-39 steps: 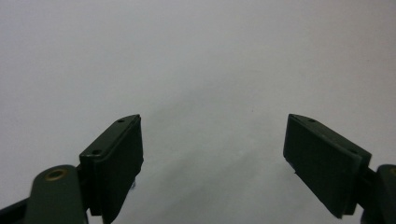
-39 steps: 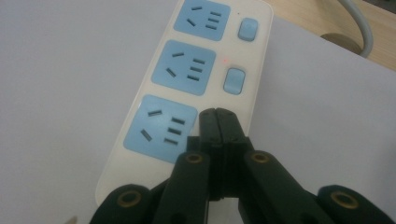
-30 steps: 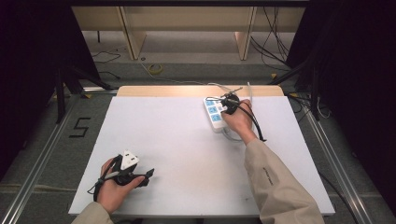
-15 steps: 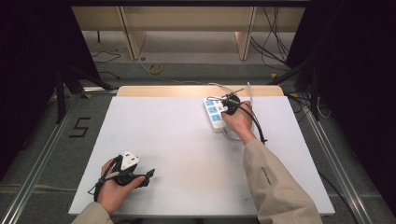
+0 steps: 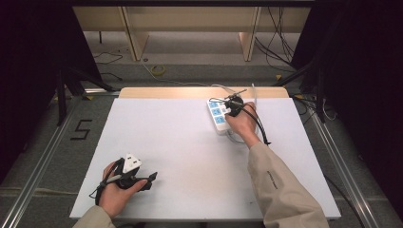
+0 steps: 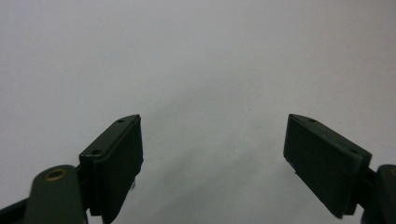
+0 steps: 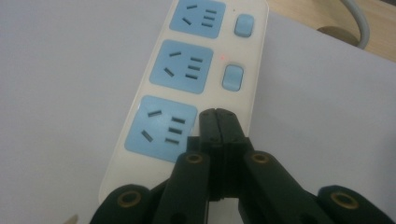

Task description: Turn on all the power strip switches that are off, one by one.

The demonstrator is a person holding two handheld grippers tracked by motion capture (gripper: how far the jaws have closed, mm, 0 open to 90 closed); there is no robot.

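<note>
A white power strip (image 5: 217, 116) (image 7: 187, 79) with blue sockets and blue switches lies at the far right-centre of the white table (image 5: 180, 142). My right gripper (image 5: 230, 105) (image 7: 217, 114) is shut, its two jaws pressed together with nothing between them. Its tips rest on the strip beside the nearest socket, where that socket's switch would be. A small red light glows by the middle switch (image 7: 232, 77). My left gripper (image 5: 151, 178) (image 6: 212, 144) stays low over the near-left table, jaws wide apart and empty.
A grey cable (image 7: 355, 21) leaves the strip's far end toward the wooden table edge (image 5: 199, 91). Black cables trail from the right gripper (image 5: 259, 126). Metal rails (image 5: 43, 156) flank the table, with shelving legs and floor cables beyond.
</note>
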